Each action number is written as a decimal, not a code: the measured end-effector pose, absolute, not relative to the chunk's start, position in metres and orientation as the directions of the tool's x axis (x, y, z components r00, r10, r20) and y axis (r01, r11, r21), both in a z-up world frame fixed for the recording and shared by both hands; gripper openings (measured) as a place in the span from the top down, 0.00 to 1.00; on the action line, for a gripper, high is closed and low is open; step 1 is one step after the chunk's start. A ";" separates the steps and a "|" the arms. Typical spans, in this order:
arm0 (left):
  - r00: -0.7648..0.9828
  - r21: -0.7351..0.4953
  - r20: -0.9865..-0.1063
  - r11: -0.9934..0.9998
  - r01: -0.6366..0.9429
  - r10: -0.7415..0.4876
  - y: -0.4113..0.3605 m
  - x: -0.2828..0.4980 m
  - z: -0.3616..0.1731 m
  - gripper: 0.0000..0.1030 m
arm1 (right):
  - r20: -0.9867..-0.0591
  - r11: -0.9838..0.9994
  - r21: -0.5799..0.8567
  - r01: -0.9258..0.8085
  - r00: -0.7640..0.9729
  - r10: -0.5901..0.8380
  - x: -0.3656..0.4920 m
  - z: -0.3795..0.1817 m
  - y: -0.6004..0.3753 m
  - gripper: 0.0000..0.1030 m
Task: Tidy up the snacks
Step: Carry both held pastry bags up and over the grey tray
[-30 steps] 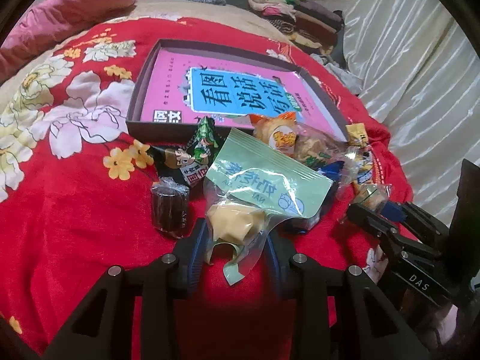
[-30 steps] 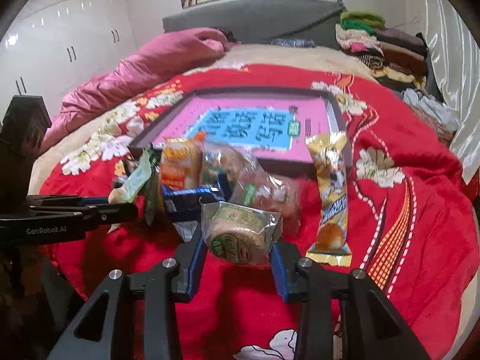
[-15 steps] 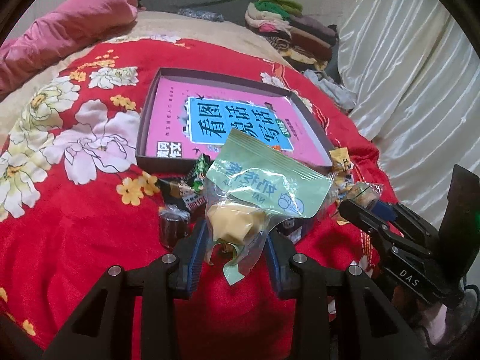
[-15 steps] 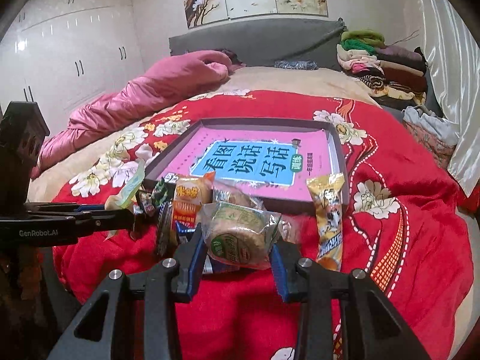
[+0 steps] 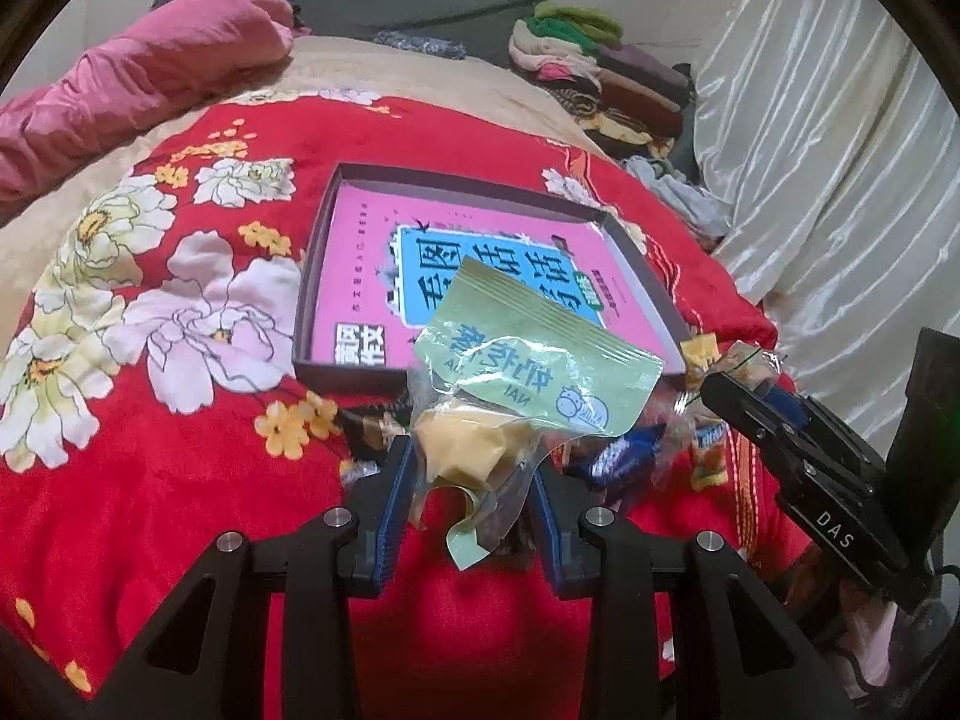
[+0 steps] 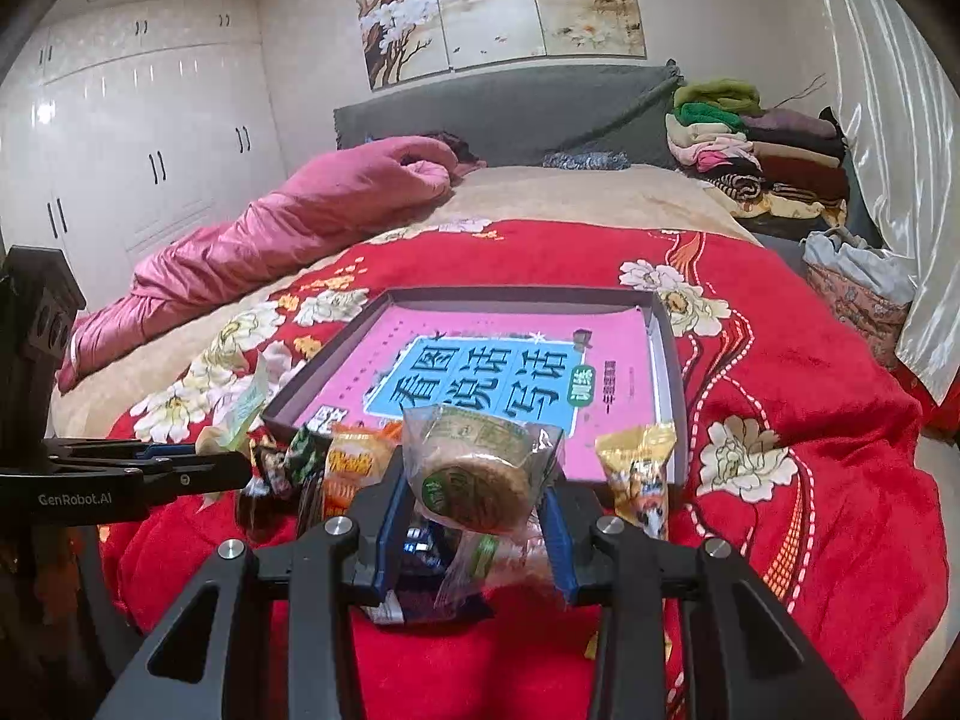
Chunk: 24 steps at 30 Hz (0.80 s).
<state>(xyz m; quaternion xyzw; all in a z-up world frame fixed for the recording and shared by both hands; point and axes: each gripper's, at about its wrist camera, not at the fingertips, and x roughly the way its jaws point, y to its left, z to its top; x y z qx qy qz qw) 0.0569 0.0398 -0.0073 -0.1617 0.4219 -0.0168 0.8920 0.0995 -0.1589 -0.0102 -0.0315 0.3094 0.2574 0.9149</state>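
Both packets have risen off the snack pile: my left gripper [image 5: 471, 483] pinches the green milk-candy pouch [image 5: 528, 360], my right gripper [image 6: 474, 516] the round biscuit pack [image 6: 480, 474], ready for the shallow box [image 6: 666, 324].

A home bedroom. A wide bed [image 6: 600, 204] fills the room, spread with a red flowered blanket [image 6: 810, 372] over a beige sheet, with a crumpled pink quilt [image 6: 288, 228] along one side. A grey padded headboard [image 6: 510, 108] stands against the wall under a three-panel painting [image 6: 498, 6] of blossoming trees. Glossy white wardrobe doors [image 6: 138, 162] line one wall, pale satin curtains [image 5: 840, 138] hang on the other, and folded clothes [image 6: 756, 150] are stacked in the corner
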 end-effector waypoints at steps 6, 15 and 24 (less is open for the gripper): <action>0.656 -0.301 -0.740 0.945 -0.128 -0.147 0.043 0.070 -0.004 0.64 | -0.564 0.864 0.112 -0.491 0.684 0.463 0.114 -0.006 -0.158 0.62; 0.666 -0.280 -0.738 0.948 -0.153 -0.111 0.045 0.083 0.000 0.64 | -0.562 0.861 0.120 -0.495 0.681 0.470 0.135 -0.007 -0.153 0.62; 0.658 -0.267 -0.749 0.944 -0.191 -0.079 0.054 0.100 -0.001 0.64 | -0.573 0.862 0.151 -0.484 0.668 0.475 0.157 -0.013 -0.158 0.62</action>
